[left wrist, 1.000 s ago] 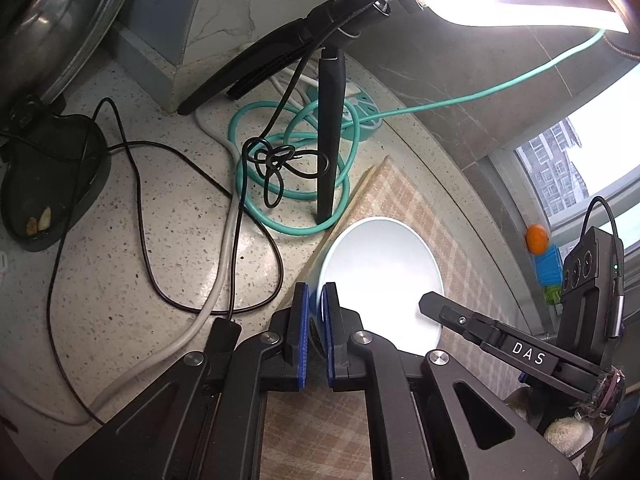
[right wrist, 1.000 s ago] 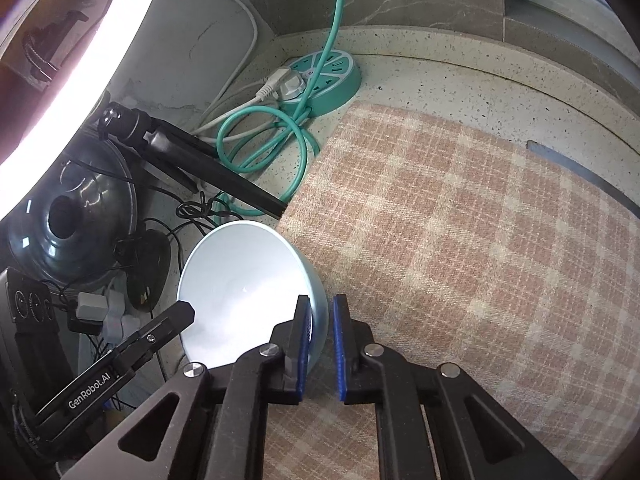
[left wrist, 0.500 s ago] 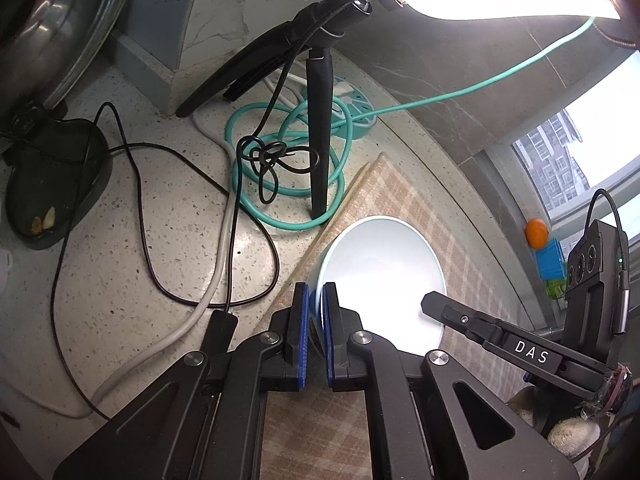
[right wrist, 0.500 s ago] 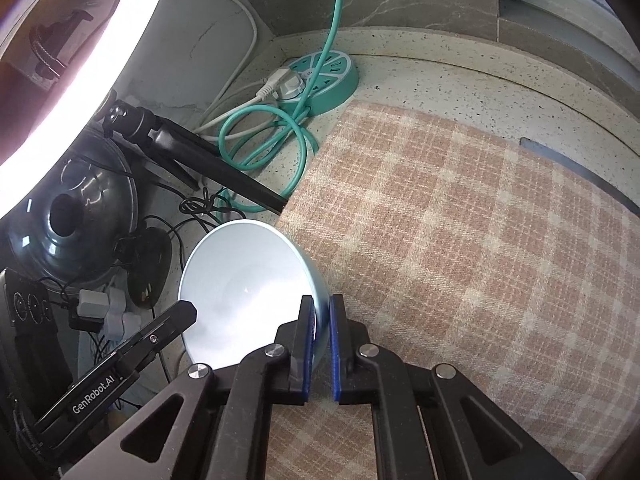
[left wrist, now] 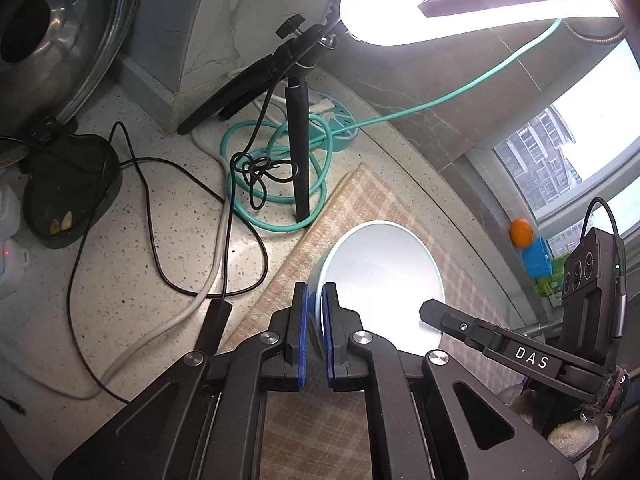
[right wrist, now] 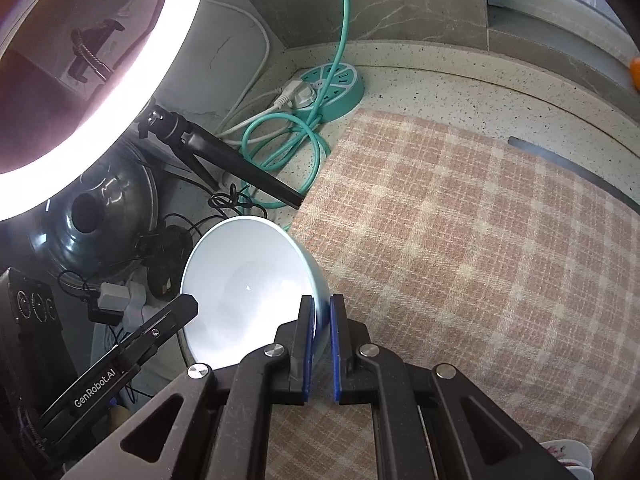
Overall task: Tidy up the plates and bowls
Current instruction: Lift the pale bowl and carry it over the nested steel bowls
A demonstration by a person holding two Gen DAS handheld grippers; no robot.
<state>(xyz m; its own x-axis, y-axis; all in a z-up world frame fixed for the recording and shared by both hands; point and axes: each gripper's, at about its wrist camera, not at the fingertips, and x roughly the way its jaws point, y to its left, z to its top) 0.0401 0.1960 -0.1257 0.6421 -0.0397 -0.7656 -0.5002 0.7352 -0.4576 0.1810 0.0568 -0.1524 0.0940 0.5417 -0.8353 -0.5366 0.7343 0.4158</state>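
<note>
A pale blue bowl hangs just above the left edge of the checked cloth, held between both grippers. My left gripper is shut on the bowl's near left rim, blue pads pressing the wall. At the opposite side my right gripper is shut on the bowl's rim. Each view shows a black finger of the other gripper, the right gripper's fingers in the left wrist view and the left gripper's fingers in the right wrist view. The bowl's inside holds nothing.
A ring light on a black tripod stands by the cloth's far left corner amid a teal cable, black and white cords and a round power strip. A steel pot lid and dark dish lie left. A plate edge shows lower right.
Both grippers have risen a little with the bowl still held between them; the counter, cables and cloth look slightly farther away. Neither grip changed.
</note>
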